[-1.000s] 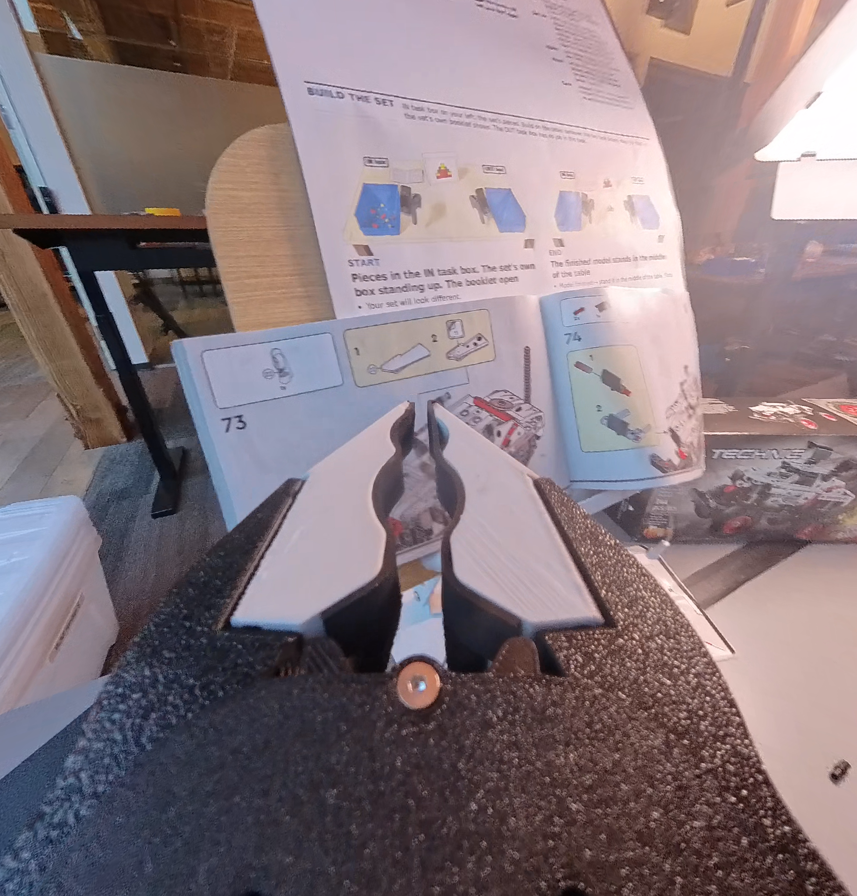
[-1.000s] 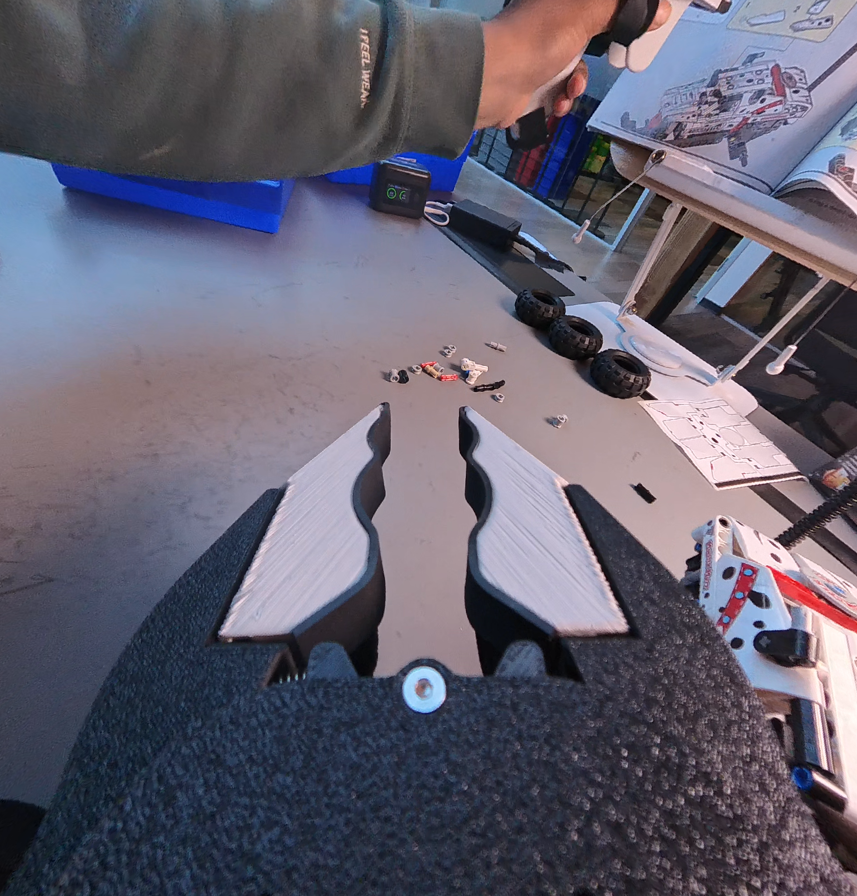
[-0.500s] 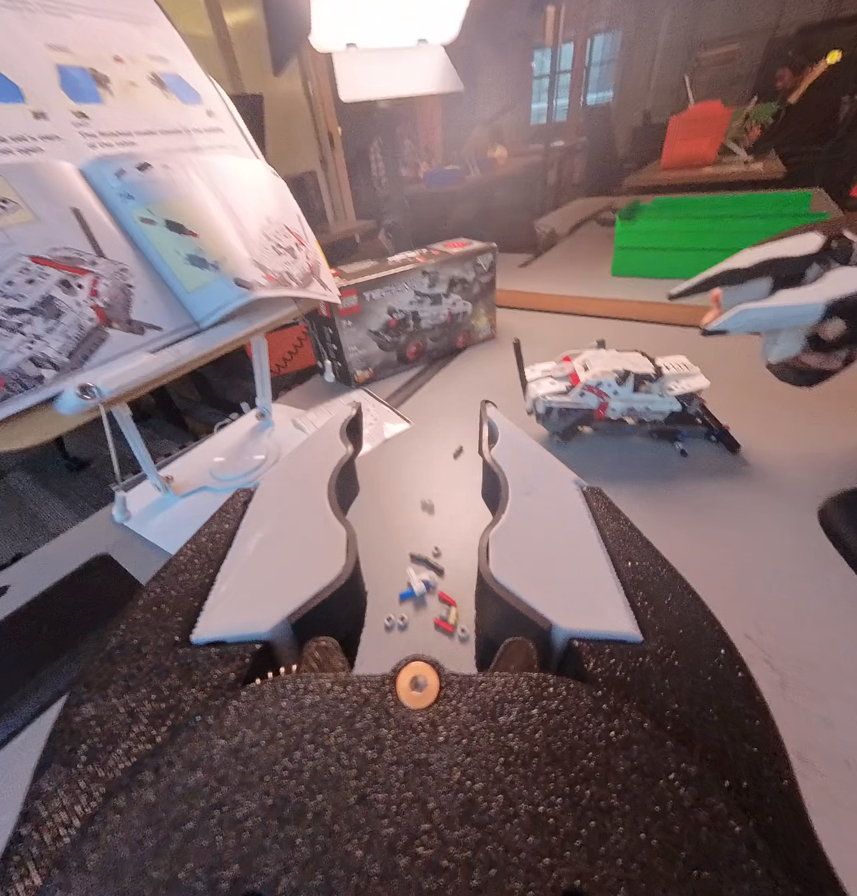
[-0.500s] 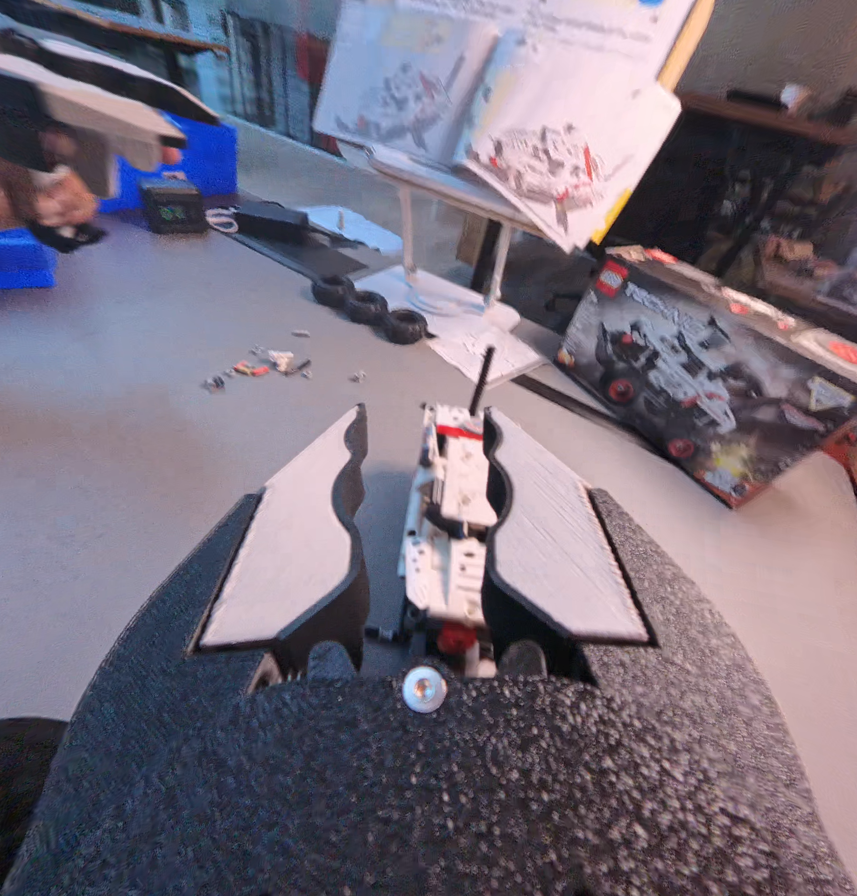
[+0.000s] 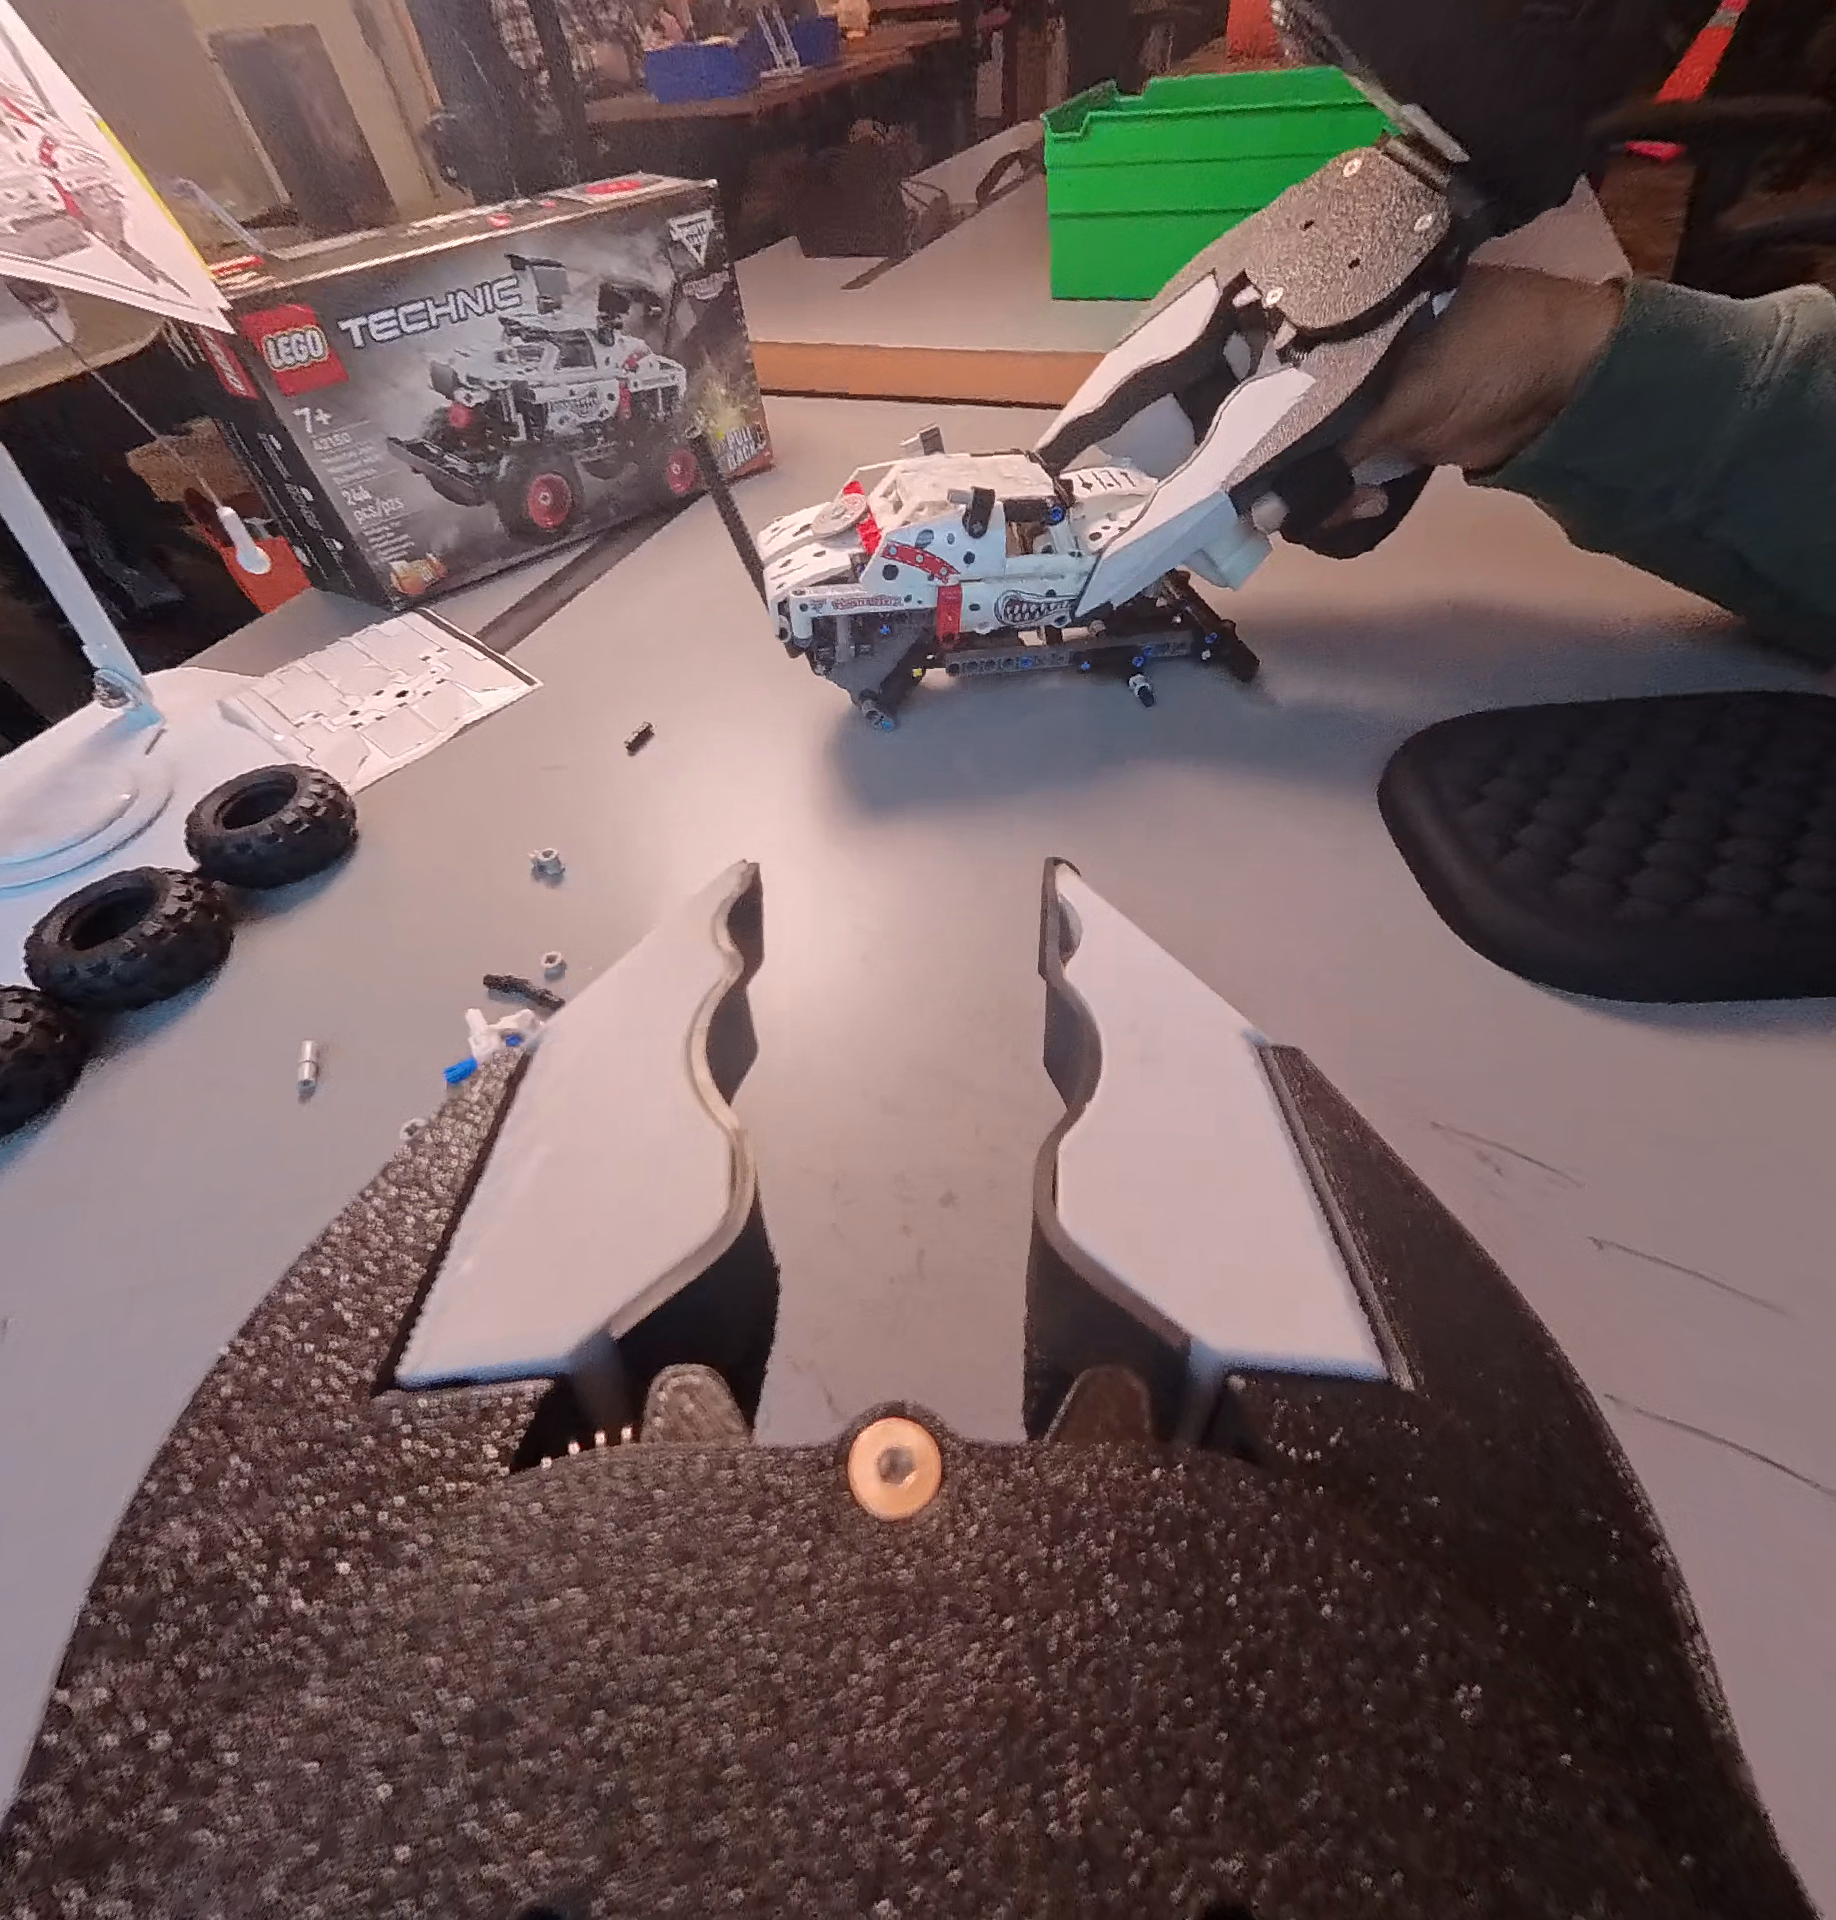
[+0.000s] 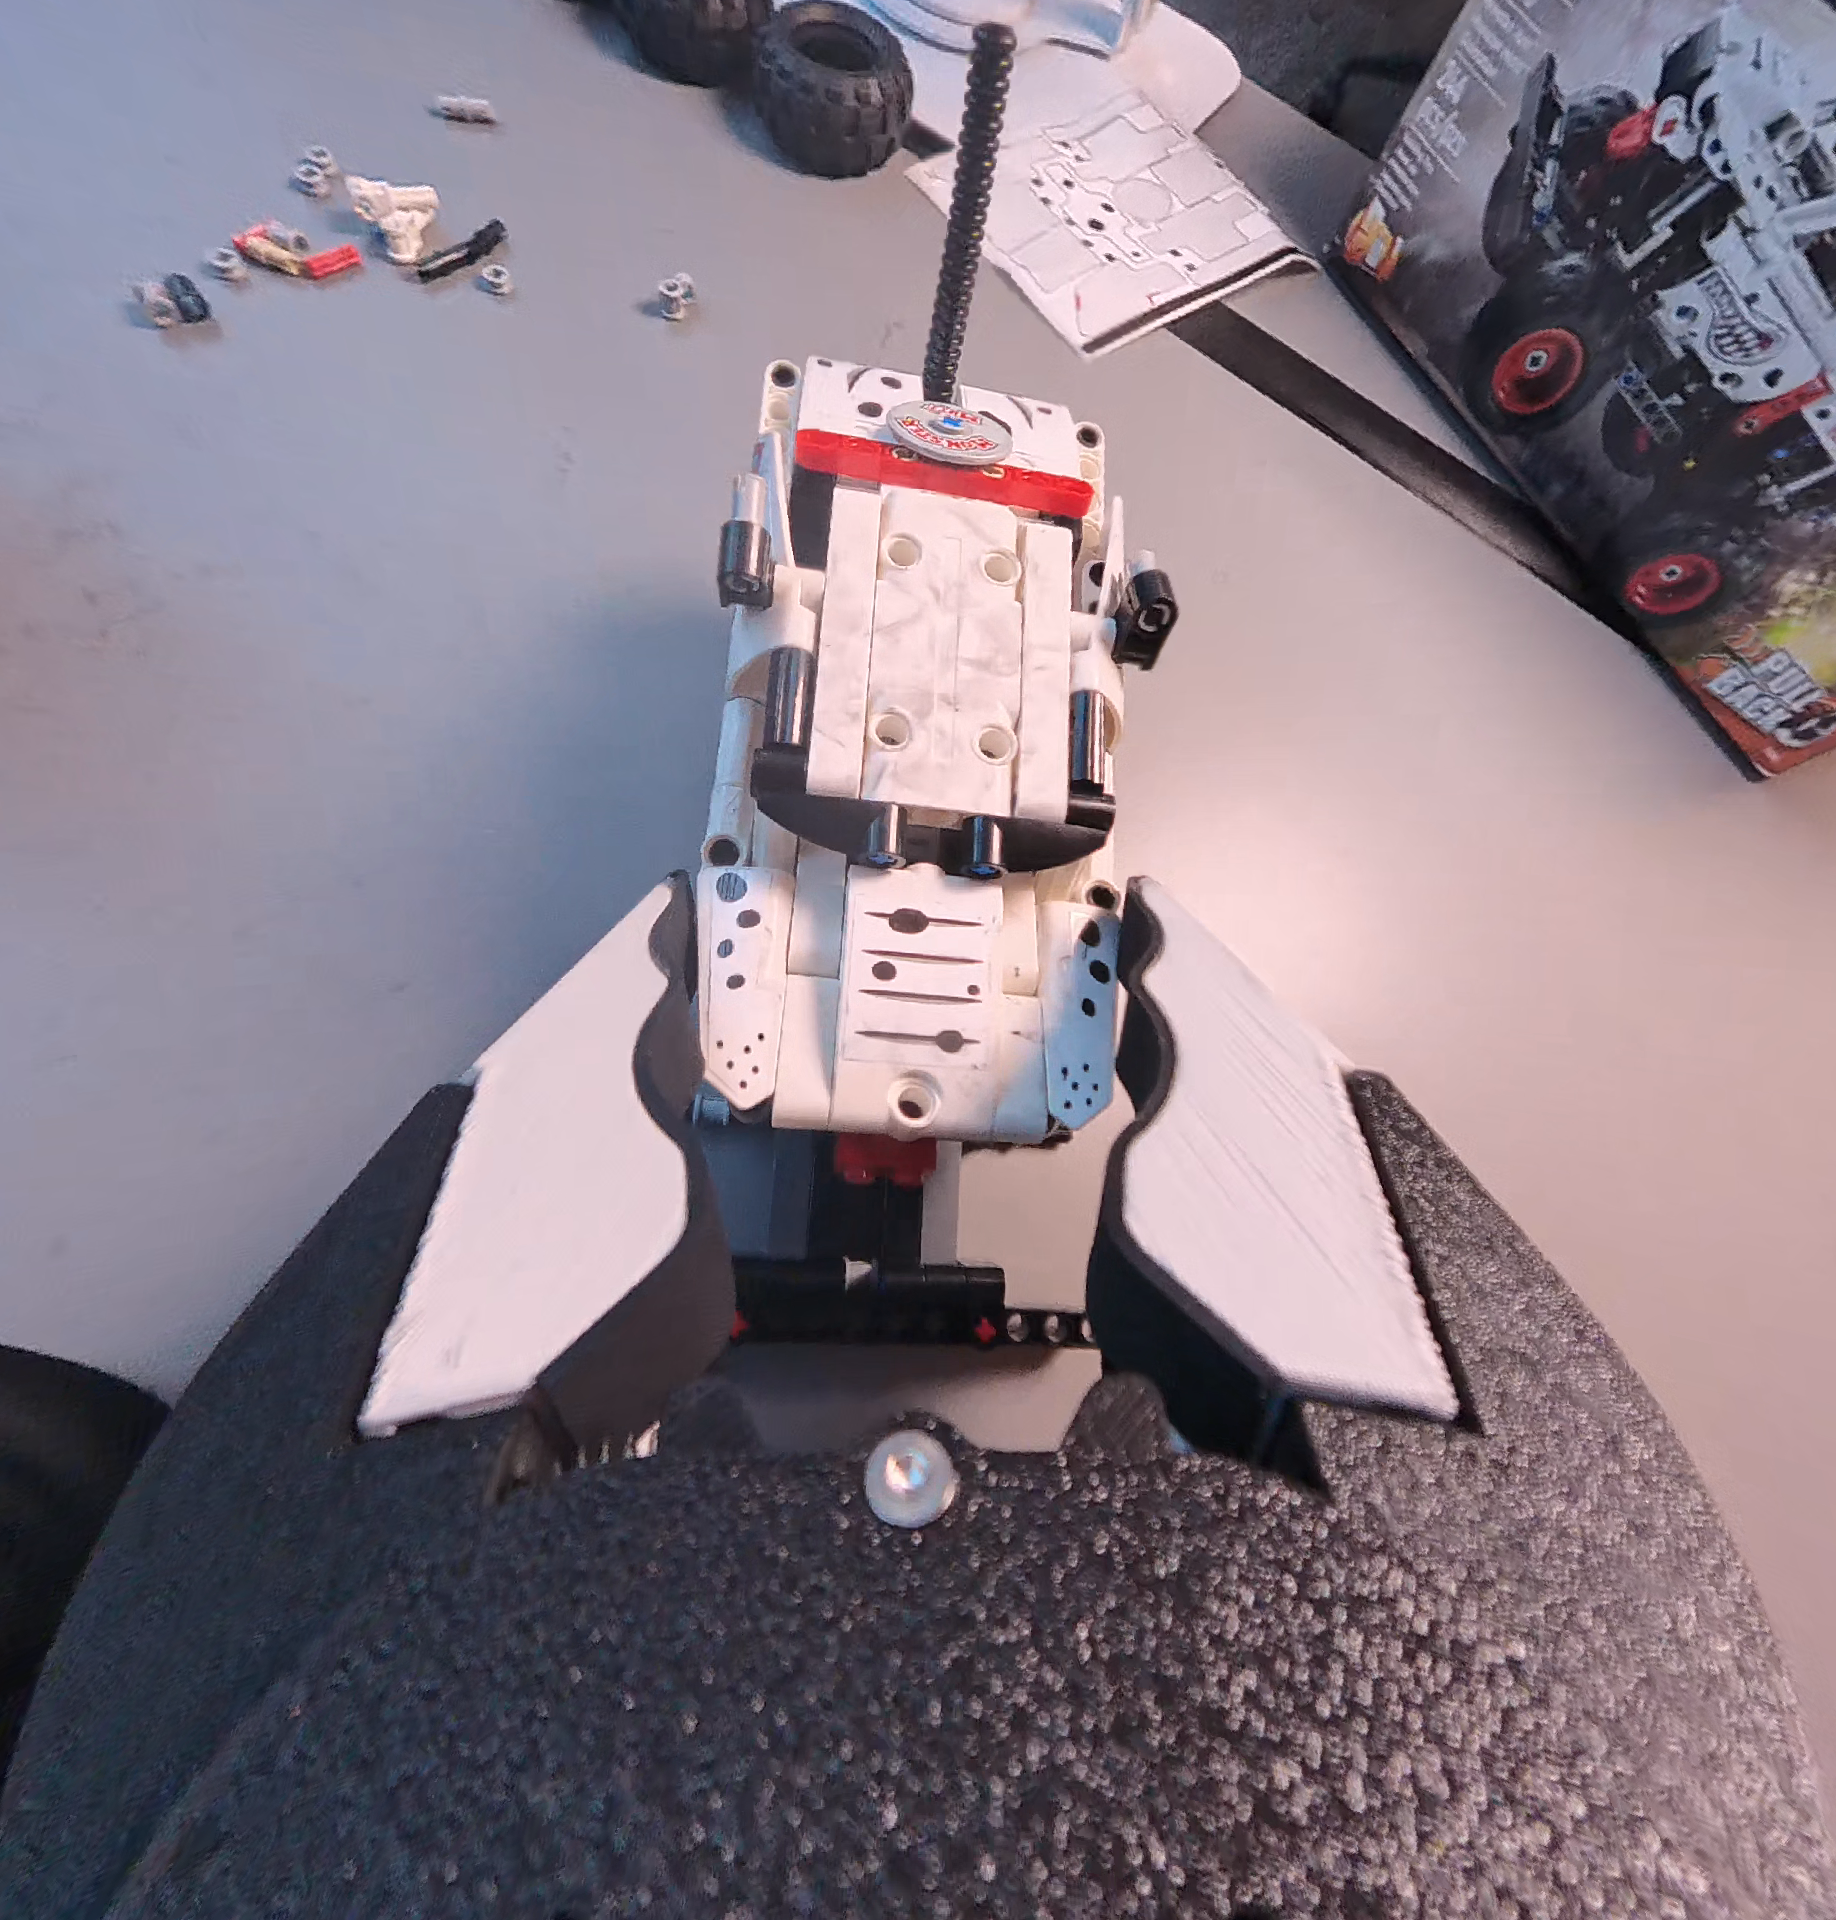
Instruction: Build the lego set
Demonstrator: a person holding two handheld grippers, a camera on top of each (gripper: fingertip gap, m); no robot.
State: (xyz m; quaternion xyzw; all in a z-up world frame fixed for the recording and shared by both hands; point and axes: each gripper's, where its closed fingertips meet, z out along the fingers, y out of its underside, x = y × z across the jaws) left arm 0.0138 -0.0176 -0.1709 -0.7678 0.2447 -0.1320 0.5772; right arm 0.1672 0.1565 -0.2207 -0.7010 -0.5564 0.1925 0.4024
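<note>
The white spotted lego truck body [image 5: 955, 561] stands wheel-less on the grey table [image 5: 997, 1039], with a black ribbed rod [image 6: 964, 208] rising from its rear. My right gripper [image 6: 903, 894] is open, its fingers [image 6: 540, 1164] straddling the truck's [image 6: 935, 644] front hood, close to both sides; it also shows in the left wrist view [image 5: 1070, 520], held by a hand. My left gripper [image 5: 898, 883] is open and empty, low over bare table in front of the truck. Small loose pieces [image 5: 509, 1018] lie just left of it and show in the right wrist view [image 6: 374, 229].
Three black tyres [image 5: 124, 935] lie at the left by the white booklet stand base [image 5: 52, 810]. A sticker sheet [image 5: 374, 686] and the set's box [image 5: 498, 384] sit behind. A black pad [image 5: 1641, 842] lies at the right; green bins [image 5: 1205, 177] stand at the back.
My left gripper swung away from the booklet down toward the table and opened wide. My right gripper moved from the loose pieces onto the truck and opened around its front.
</note>
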